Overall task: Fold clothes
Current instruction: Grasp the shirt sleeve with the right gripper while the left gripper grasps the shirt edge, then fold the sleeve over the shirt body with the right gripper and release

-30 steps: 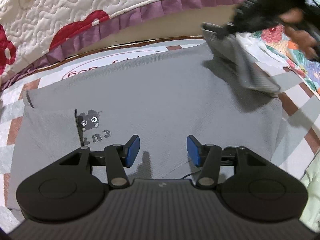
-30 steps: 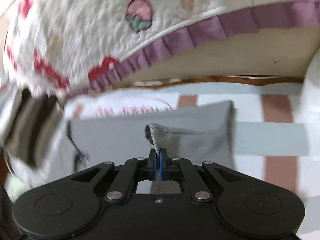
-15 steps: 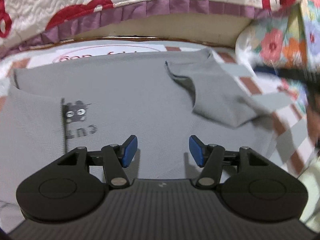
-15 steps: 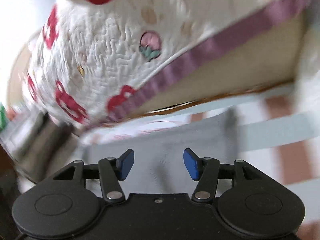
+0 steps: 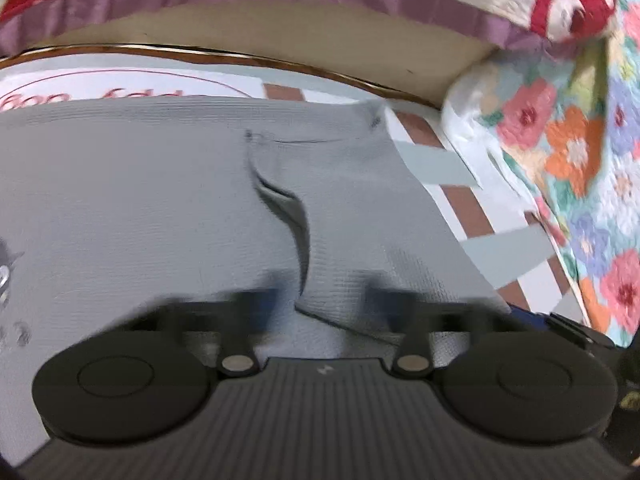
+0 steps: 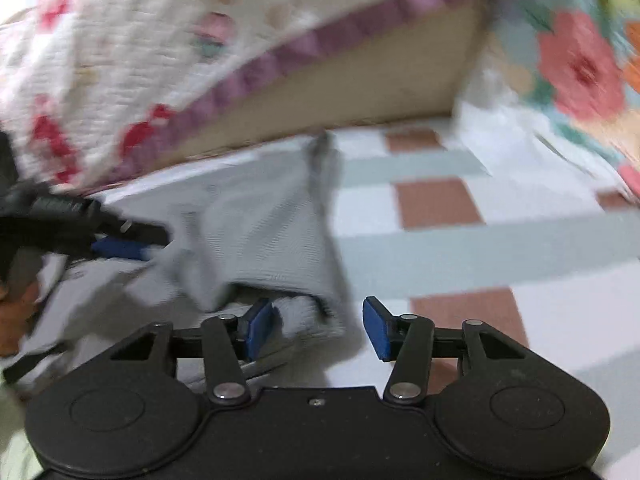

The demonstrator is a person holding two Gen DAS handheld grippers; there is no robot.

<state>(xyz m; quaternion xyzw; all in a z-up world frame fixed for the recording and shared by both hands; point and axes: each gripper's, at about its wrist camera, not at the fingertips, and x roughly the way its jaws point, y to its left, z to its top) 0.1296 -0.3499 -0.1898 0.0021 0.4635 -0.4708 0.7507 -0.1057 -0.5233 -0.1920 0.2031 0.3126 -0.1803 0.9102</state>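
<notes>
Grey knit garment (image 5: 168, 208) lay flat on the checked bed sheet (image 6: 460, 240), soft, light, limp; best pinched at its hem beside the folded sleeve (image 5: 360, 208); left gripper (image 5: 320, 312) blurred, jaws apparently shut on cloth; right gripper (image 6: 318, 330) half-open, empty.

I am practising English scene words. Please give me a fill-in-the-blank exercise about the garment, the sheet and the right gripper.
The garment on the checked sheet is ___ in colour.
The right gripper stands ___, gripping nothing.
Its fingers have ___ pads.
Missing words: grey; open; blue.
</notes>
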